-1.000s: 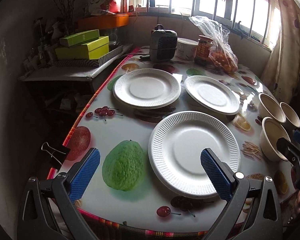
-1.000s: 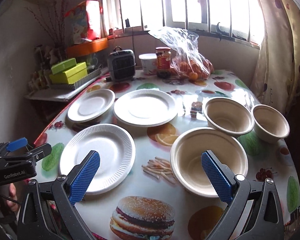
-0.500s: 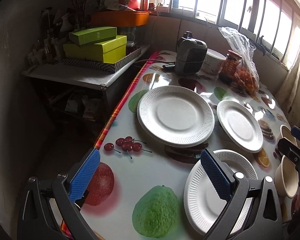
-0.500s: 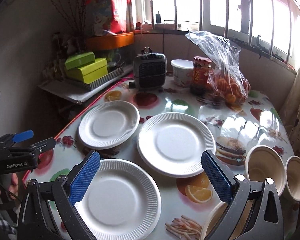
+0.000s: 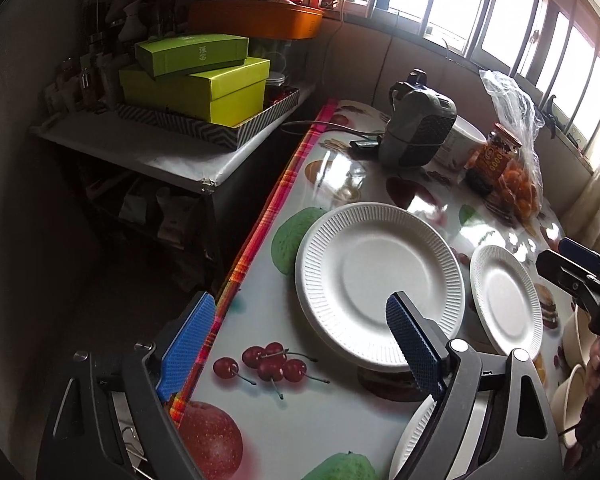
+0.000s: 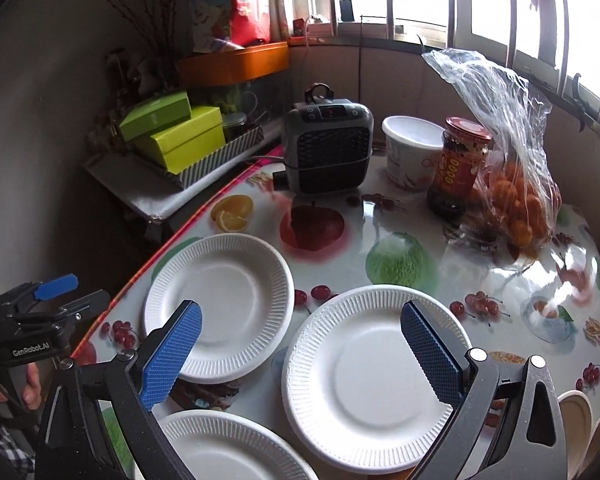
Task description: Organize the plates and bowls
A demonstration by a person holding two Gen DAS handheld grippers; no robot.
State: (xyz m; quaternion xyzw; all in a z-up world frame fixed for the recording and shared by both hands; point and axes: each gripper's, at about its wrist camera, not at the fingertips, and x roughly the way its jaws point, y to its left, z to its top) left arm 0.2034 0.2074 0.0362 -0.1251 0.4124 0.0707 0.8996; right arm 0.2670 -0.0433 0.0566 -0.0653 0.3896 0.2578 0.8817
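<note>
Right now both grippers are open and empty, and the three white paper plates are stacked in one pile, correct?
Not quite. The right wrist view shows the three paper plates lying separately on the table: far-left plate, middle plate, near plate. Nothing is stacked yet. The rest holds: left gripper and right gripper are open and empty.

**Backlit by the windows, dark at the left**

Daylight pours through the barred windows [image 6: 480, 4], blown out to plain white in both views. It throws bright glare patches on the glossy surface [image 5: 340, 168], strongest near the plastic bag [image 6: 508, 128]. The left wall and the shelf [image 5: 132, 148] side sit in deep shadow. Fisheye bending curves every edge, corners go black, and the far objects look slightly soft.
</note>
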